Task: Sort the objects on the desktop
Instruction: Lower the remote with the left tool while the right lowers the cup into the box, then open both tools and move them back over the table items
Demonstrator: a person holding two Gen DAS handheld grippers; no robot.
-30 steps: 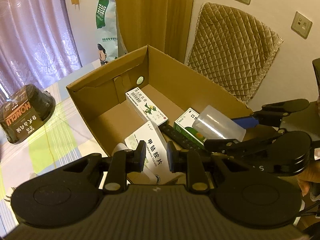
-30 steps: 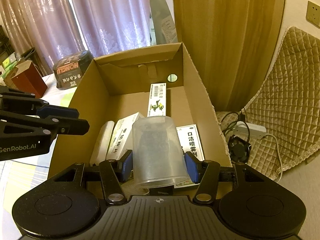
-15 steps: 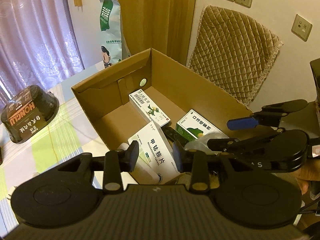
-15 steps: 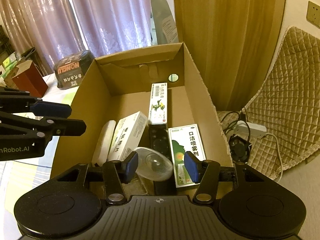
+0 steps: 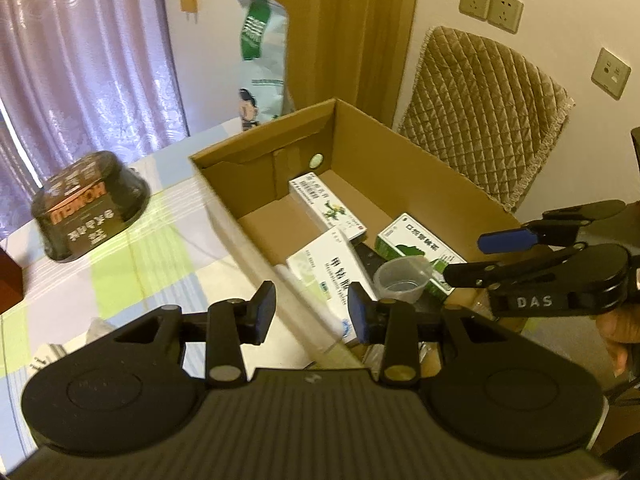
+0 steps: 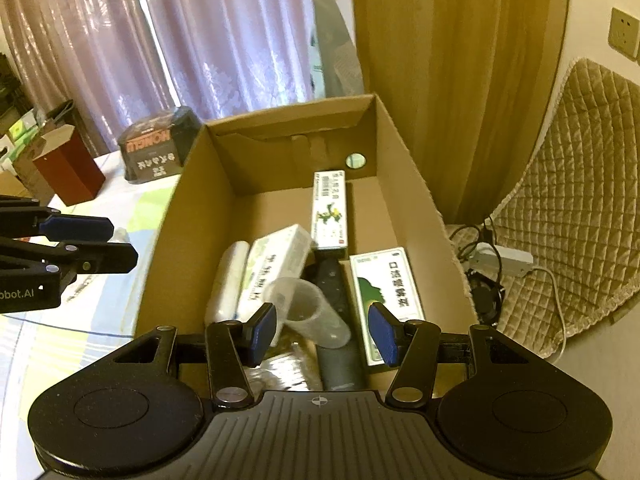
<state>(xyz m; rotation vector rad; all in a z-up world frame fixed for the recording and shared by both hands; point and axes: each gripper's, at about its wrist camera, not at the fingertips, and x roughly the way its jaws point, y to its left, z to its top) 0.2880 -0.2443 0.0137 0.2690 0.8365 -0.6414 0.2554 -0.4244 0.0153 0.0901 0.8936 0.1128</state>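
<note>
Both your grippers hang open over the cardboard box [image 6: 404,184], the clear plastic cup [image 6: 308,312] lying free inside it.

Your right gripper [image 6: 322,332] spreads its blue pads wide around the tipped cup without touching it; your left gripper [image 5: 310,312], also apart and empty, straddles the box's near wall above the checked tablecloth [image 5: 132,264]. Medicine cartons [image 6: 330,210] crowd the floor beside a black remote [image 6: 334,280]. An upturned bowl [image 5: 86,208] reads "HONGLI"; the right gripper's housing reads "DAS".
</note>
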